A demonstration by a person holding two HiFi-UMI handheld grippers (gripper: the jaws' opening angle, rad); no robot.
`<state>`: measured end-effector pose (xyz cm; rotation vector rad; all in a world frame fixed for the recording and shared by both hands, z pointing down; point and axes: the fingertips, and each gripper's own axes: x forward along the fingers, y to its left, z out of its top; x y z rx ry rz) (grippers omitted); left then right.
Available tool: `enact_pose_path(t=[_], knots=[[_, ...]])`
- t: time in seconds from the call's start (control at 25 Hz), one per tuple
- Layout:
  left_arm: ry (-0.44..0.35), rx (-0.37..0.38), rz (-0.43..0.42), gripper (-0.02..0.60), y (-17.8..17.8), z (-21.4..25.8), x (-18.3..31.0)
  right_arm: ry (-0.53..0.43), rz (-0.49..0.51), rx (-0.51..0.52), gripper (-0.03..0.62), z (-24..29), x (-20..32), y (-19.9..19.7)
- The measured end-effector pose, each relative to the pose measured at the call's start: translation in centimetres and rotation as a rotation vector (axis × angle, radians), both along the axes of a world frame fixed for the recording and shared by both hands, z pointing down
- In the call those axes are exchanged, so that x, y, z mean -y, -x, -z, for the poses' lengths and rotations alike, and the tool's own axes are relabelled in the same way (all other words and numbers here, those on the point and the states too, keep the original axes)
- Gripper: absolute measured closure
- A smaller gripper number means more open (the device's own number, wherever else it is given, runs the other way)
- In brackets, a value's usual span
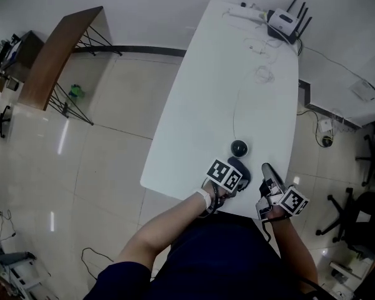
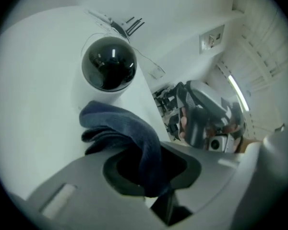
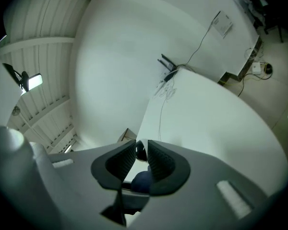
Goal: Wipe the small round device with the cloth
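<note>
Cloth (image 2: 117, 126) inside left hand-held gripper (image 2: 149, 169)

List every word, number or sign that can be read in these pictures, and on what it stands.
None can be read.
The left marker cube and the right marker cube show only square patterns, no letters.
Any print on the router is too small to read.

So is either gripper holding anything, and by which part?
Left gripper clamps the blue cloth by one bunched end; right gripper holds nothing, its jaws slightly apart.
</note>
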<state>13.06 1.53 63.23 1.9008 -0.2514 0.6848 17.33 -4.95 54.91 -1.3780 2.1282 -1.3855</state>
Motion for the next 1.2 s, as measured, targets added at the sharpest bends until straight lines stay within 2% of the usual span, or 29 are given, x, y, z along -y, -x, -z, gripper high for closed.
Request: enact_pose_path(t=[0.08,0.2,0.24,0.32,0.44,0.64,0.72,0.8,0.88,0.96,1.04,1.12,1.2], knots=[[0.007,-0.01,0.048,0.506,-0.8,0.1,0.8,-0.007,-0.084,-0.001,0.513,0.5,-0.7,-2.4],[0.036,-0.03,0.118,0.506,-1.9,-0.1,2.3,0.064,-0.227,0.008,0.514,-0.4,-2.8,-6.3],[0.031,-0.02,0.13,0.506,-2.2,-0.3,2.7,0.058,-0.249,0.007,0.514,-0.5,-3.3,-7.3],[0.02,-0.004,0.155,0.506,-2.4,-0.7,3.3,0.03,-0.267,0.001,0.516,-0.4,-4.3,-8.8],[0.01,-0.01,0.183,0.505,-1.6,-0.4,3.4,0.037,-0.295,0.001,0.517,-1.0,-5.8,-9.9],[-0.033,0.044,0.153,0.502,3.3,0.0,4.1,0.057,-0.287,0.012,0.517,-2.4,-5.9,-8.5],[-0.1,0.103,0.061,0.502,5.1,0.0,4.7,0.048,-0.276,0.021,0.517,-2.4,-5.3,-7.5],[-0.212,0.189,-0.09,0.502,6.4,0.1,5.2,0.02,-0.264,0.046,0.517,-2.0,-4.5,-6.4],[-0.367,0.288,-0.281,0.502,7.2,0.3,5.7,0.001,-0.264,0.064,0.517,-1.6,-4.3,-5.9],[-0.563,0.391,-0.487,0.502,7.8,0.2,6.5,0.021,-0.287,0.052,0.517,-1.8,-4.9,-6.3],[-0.728,0.477,-0.7,0.502,8.5,-0.2,6.9,0.026,-0.315,0.054,0.517,-1.9,-5.6,-7.0],[-0.851,0.539,-0.906,0.502,9.4,-0.6,7.5,0.024,-0.342,0.059,0.517,-2.0,-6.2,-7.7],[-0.949,0.598,-1.077,0.503,10.4,-1.0,8.9,0.023,-0.367,0.063,0.517,-2.1,-7.1,-8.5]])
